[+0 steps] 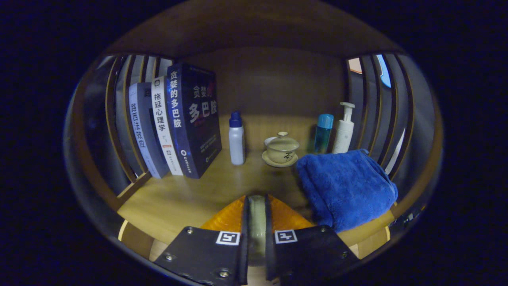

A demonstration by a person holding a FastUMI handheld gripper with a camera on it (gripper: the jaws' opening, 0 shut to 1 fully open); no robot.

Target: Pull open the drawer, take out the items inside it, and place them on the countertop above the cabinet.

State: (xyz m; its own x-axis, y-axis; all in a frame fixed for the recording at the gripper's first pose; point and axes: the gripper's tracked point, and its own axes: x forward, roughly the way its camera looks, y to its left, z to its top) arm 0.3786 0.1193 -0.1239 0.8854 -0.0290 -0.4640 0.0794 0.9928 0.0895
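An orange thing (238,214) with a ribbed, translucent surface sits between the fingers of the claw (256,222), which are clamped on it, both pressing a pale, narrow part of it in the slim gap between them. It spreads out to either side just past the fingertips, low over the front edge of the wooden table (178,198).

Just beside the fingers, to their right, a folded blue towel (345,186) lies on the table, its near corner hanging a little over the front edge.

Beyond the fingers, near the middle of the table, a lidded cup (282,149) stands on a saucer. Left of it a white bottle (236,139) with a blue cap stands upright. Further left three books (174,123) stand upright, spines forward, leaning slightly against the left slatted side. Right of the cup, behind the towel, a teal bottle (323,133) and a white pump bottle (343,129) stand side by side, close together; whether they touch I cannot tell.

Wooden slats (369,103) close both sides of the space, a wooden back panel (274,87) stands behind the things, and a wooden board roofs it over.
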